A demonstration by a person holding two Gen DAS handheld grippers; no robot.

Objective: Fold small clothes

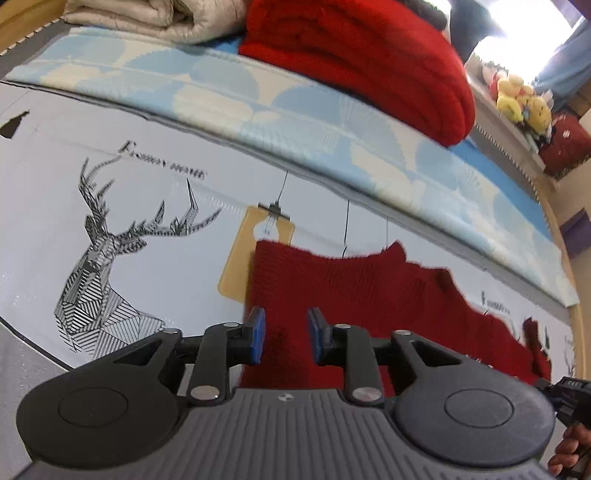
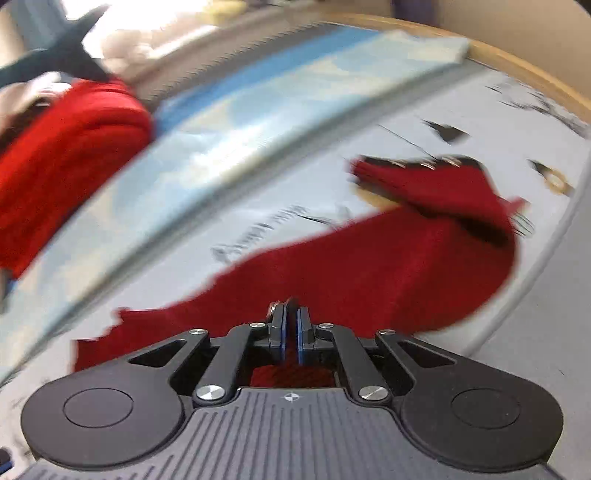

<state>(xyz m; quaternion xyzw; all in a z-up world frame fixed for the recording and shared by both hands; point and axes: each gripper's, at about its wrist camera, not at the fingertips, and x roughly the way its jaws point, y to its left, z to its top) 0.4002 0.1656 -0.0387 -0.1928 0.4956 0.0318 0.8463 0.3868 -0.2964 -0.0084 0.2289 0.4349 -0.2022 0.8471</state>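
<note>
Looking down your left gripper [image 1: 282, 334], you see its blue pads [image 1: 257, 334] standing apart with a clear gap, nothing pinched between them, hovering over the near left part of the dark red knitted garment [image 1: 351, 295] that lies spread on the white printed sheet [image 1: 155, 280]. That garment fills the lower centre of the left wrist frame and trails off toward the lower right, where a bit of your other gripper [image 1: 565, 395] and a few fingers [image 1: 569, 450] show at the edge. A geometric black deer print [image 1: 99, 266] sits at the left of the sheet, and a tan hanging-lamp print [image 1: 243, 251] is partly covered by the garment's upper left corner. Beyond the sheet runs a blue and cream patterned mat [image 1: 295, 110]; on it, across the top of the frame, rest a folded beige quilt [image 1: 155, 18] and a bright red folded blanket [image 1: 369, 62], with yellow plush toys [image 1: 517, 99] at the upper right. In the blurred right wrist frame, your right gripper [image 2: 291, 332] has its jaws nearly together on a fold of the same red knit [image 2: 369, 273], which rises between the pads; the cloth stretches from the lower left to a bunched end [image 2: 443, 184] at the upper right.
</note>
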